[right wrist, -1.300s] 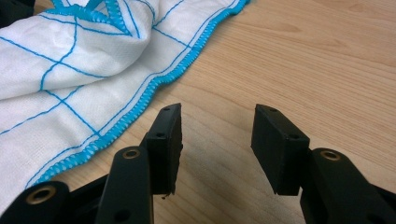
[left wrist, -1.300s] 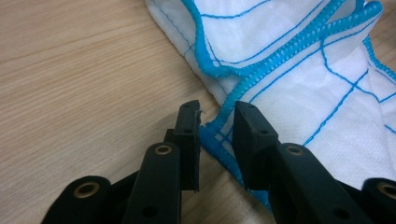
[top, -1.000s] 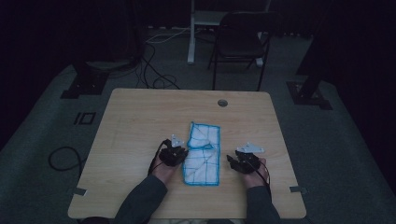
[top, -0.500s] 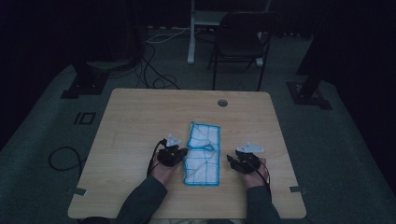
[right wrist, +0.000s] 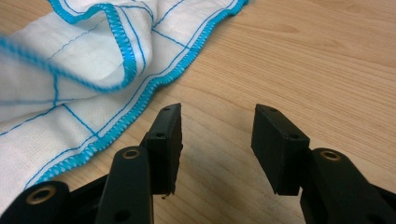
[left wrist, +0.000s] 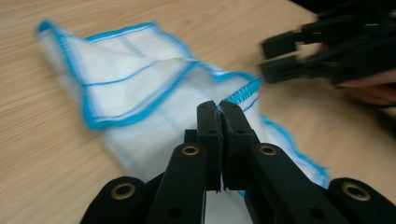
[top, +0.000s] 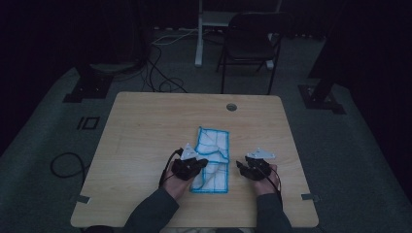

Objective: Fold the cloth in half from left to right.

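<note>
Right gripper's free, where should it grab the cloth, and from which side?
Probably the blue-stitched edge nearest the right gripper, coming in low from the bare table on its own side. In the right gripper view that hem of the cloth lies flat just beside the open jaws, with a raised fold behind it. The left gripper is already shut on the cloth's opposite edge.

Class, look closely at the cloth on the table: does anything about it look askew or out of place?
Yes. The white cloth with blue edging does not lie flat: the left gripper is shut on its blue hem, pulling a fold up off the table. The right gripper is open beside the cloth, not touching it.
</note>
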`<state>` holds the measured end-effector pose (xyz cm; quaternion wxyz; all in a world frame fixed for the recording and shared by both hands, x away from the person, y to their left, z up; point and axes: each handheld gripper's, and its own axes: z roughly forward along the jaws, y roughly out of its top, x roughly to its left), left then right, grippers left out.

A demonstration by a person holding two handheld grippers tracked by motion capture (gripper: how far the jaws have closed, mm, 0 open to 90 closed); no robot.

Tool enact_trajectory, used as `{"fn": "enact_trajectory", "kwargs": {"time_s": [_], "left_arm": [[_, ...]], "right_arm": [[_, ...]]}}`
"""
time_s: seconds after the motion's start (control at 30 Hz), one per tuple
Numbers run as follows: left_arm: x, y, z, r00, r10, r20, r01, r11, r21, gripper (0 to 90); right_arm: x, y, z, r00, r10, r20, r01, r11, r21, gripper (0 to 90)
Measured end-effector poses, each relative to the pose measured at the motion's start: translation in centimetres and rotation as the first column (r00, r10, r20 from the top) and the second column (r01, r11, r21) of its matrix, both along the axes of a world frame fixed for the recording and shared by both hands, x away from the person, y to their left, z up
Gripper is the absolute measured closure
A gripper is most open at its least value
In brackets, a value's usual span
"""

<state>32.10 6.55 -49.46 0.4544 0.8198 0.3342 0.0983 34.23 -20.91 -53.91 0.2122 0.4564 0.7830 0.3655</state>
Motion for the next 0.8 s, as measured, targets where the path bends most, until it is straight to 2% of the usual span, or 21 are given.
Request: {"fn": "enact_trajectory", "kwargs": {"time_s": [0.17,0.23,0.3,0.43,0.6,0.7,0.73,0.77,0.8], "left_arm": [[-2.1,-1.9,-0.1,0.9954,-0.095,0.009,0.095,0.9953,0.017,86.5],[-2.7,-2.1,-0.1,0.9919,-0.124,0.026,0.123,0.9919,0.031,78.2],[-3.1,-1.8,-0.2,0.9913,-0.13,0.022,0.129,0.9913,0.024,75.0],[-3.3,-0.6,-0.6,0.9945,-0.104,0.009,0.104,0.9944,0.019,71.4],[-3.3,0.9,-1.9,0.9991,-0.041,-0.008,0.042,0.9967,0.069,71.2],[-3.3,1.5,-2.8,0.9997,-0.017,-0.02,0.019,0.9957,0.091,69.7],[-3.3,1.5,-2.8,0.9997,-0.017,-0.02,0.019,0.9957,0.091,68.7],[-3.2,1.9,-3.4,0.9994,-0.006,-0.035,0.009,0.9956,0.093,68.1],[-3.2,2.0,-3.6,0.9993,-0.002,-0.037,0.005,0.9955,0.094,67.8]], "right_arm": [[0.0,0.0,0.0,1.0,0.001,0.001,-0.001,1.0,0.0,53.1],[0.0,0.0,0.0,1.0,-0.001,0.0,0.001,1.0,0.003,53.1],[0.0,-0.1,0.1,1.0,-0.001,0.002,0.001,1.0,0.009,53.1],[0.0,-0.1,0.1,1.0,0.0,0.003,0.0,0.9998,0.021,53.1],[0.0,0.2,0.2,0.9999,0.007,0.008,-0.008,0.9995,0.031,53.3],[0.0,0.3,0.4,0.9996,0.027,0.008,-0.028,0.9952,0.094,53.4],[0.0,0.3,0.4,0.9996,0.027,0.008,-0.028,0.9952,0.094,53.4],[0.1,0.5,0.5,0.9992,0.038,0.01,-0.039,0.992,0.12,53.5],[0.1,0.7,0.5,0.9987,0.049,0.013,-0.05,0.9923,0.113,53.5]]}}
